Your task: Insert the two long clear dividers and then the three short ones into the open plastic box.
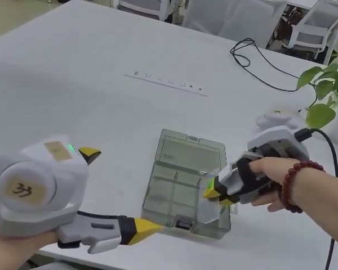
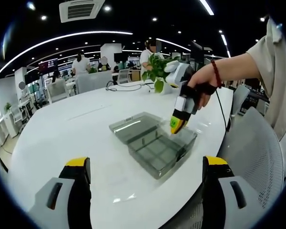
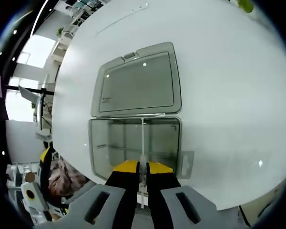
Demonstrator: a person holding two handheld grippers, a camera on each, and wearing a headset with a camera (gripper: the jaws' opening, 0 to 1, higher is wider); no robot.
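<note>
Box (image 1: 174, 191) lid open; right tongs (image 3: 142, 168) pinch clear divider (image 3: 142, 143) over it; left tongs (image 2: 146, 161) wide; power strip (image 1: 166, 83), plant (image 1: 327, 90) beyond.

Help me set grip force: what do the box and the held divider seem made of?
The box looks like hard, smoky translucent plastic, glossy: the table shows through its lid and light spots glint on it. The divider in the right gripper is likely thin, clear rigid plastic: edge-on, it reads as a straight pale line.
</note>
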